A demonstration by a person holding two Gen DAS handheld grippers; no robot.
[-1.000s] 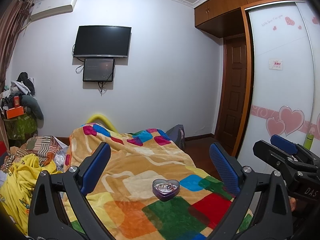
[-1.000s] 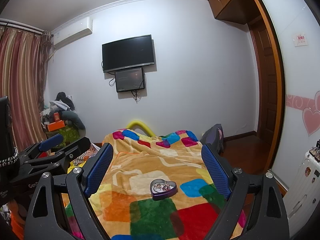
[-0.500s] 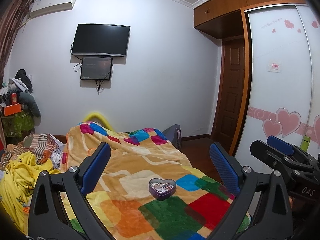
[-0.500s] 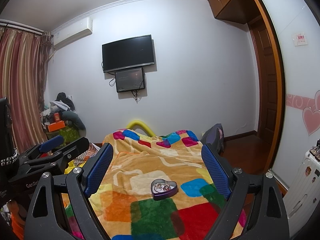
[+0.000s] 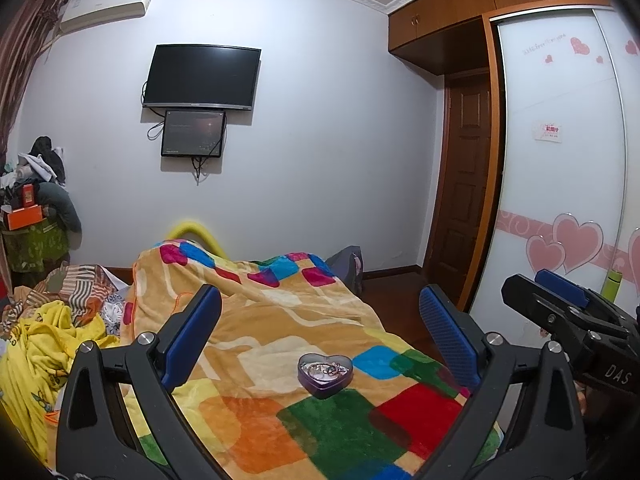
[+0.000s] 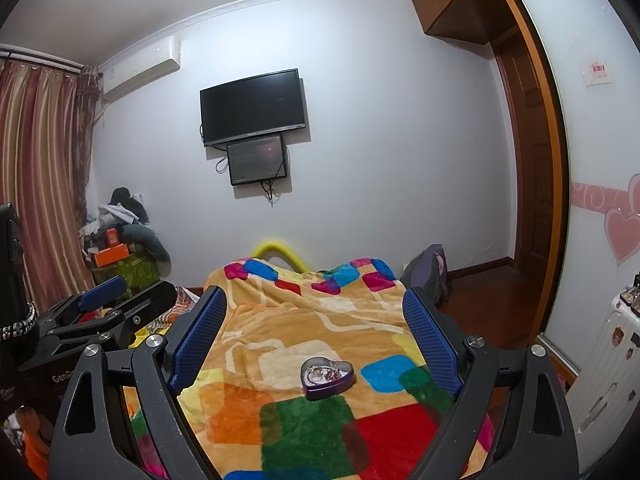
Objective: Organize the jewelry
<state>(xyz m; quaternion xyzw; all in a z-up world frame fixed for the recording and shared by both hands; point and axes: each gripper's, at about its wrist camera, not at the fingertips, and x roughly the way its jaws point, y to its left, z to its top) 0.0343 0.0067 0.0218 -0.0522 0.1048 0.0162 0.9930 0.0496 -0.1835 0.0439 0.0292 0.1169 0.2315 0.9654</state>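
A purple heart-shaped tin point(image 5: 325, 374) holding silvery jewelry sits open on a colourful patchwork blanket point(image 5: 256, 344) on the bed; it also shows in the right wrist view point(image 6: 328, 377). My left gripper point(image 5: 320, 312) is open and empty, held above and short of the tin. My right gripper point(image 6: 314, 312) is open and empty, also short of the tin. The right gripper shows at the right edge of the left wrist view point(image 5: 568, 312); the left gripper shows at the left of the right wrist view point(image 6: 108, 312).
A yellow blanket and striped clothes point(image 5: 48, 332) lie piled left of the bed. A cluttered stand with an orange box point(image 5: 24, 216) is at far left. A wardrobe with heart decals point(image 5: 560, 200) and a white suitcase point(image 6: 604, 360) stand on the right. A TV point(image 5: 202, 76) hangs on the far wall.
The left wrist view has shifted slightly, so the room and tin sit a little further left in it. The right gripper has barely moved. Both grippers stay open.
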